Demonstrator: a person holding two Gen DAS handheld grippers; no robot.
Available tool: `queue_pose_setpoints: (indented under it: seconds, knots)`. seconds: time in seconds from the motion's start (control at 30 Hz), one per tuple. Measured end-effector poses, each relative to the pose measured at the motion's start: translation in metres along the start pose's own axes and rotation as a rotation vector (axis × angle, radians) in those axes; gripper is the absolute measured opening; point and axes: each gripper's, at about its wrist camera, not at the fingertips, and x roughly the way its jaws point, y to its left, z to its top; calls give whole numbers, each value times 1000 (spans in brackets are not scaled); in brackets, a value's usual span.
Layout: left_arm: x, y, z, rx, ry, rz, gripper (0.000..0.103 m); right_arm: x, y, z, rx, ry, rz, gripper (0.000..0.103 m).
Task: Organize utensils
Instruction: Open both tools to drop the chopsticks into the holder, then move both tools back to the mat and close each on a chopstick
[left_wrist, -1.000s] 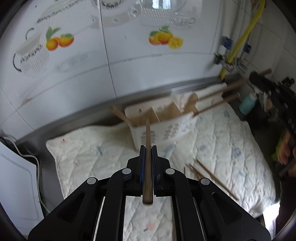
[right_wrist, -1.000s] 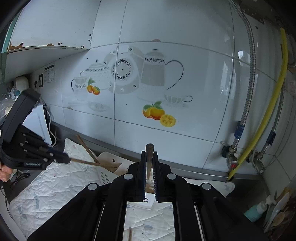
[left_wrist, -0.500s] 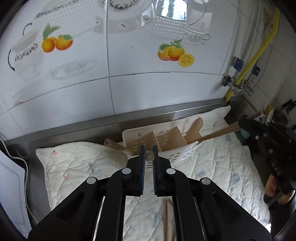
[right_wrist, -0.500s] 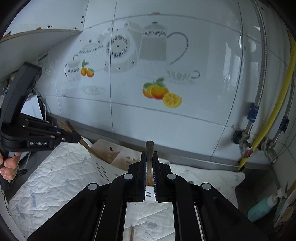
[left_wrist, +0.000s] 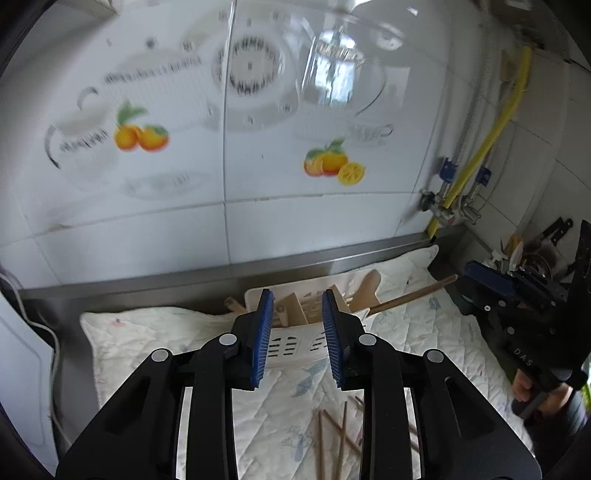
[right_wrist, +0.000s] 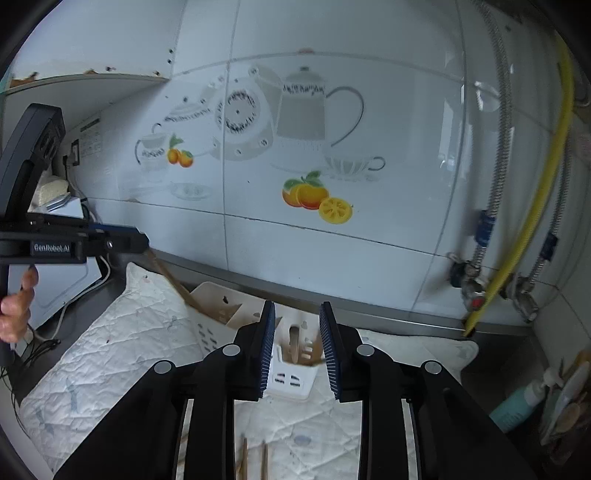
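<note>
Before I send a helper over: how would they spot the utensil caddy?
Find the quilted white mat below the tiled wall. The caddy lies at its back edge: slotted white plastic with dividers, wooden handles poking out, unlike the loose chopsticks nearer the front.

This is a home kitchen. The far wall (right_wrist: 332, 251) is covered in glossy white tiles printed with a teapot (right_wrist: 306, 110), cups and oranges (right_wrist: 317, 197). A steel counter edge (left_wrist: 295, 266) runs along its foot. At the right, a yellow gas hose (right_wrist: 532, 206) and braided metal water pipes (right_wrist: 495, 177) come down to valves (right_wrist: 471, 291) near the counter. A quilted white mat (left_wrist: 155, 332) lies on the counter with a white plastic utensil holder (left_wrist: 291, 343) and loose wooden chopsticks (left_wrist: 332, 435) on it. A teal bottle (right_wrist: 517, 406) stands in the near right corner, and a white appliance (right_wrist: 62, 288) with cords sits at the left.
</note>
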Motion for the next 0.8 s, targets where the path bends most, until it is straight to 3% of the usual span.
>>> queue_pose_setpoints:
  seconds: [0.07,0.3,0.53,0.8]
  knots:
    - [-14,-2,-9,9,-19,-1,34,-14,1,-8,11,-6,10,25]
    - [-47,-7,-76,38,-29,7,37,-60,20,-70,16,13,29,25]
    - [-56,-11,-161,66,8,18,37,-84,36,-147,53,81,41,25]
    - [-42,-18,-249,51,123,-18,36,-96,39,-214,114,160,34,25]
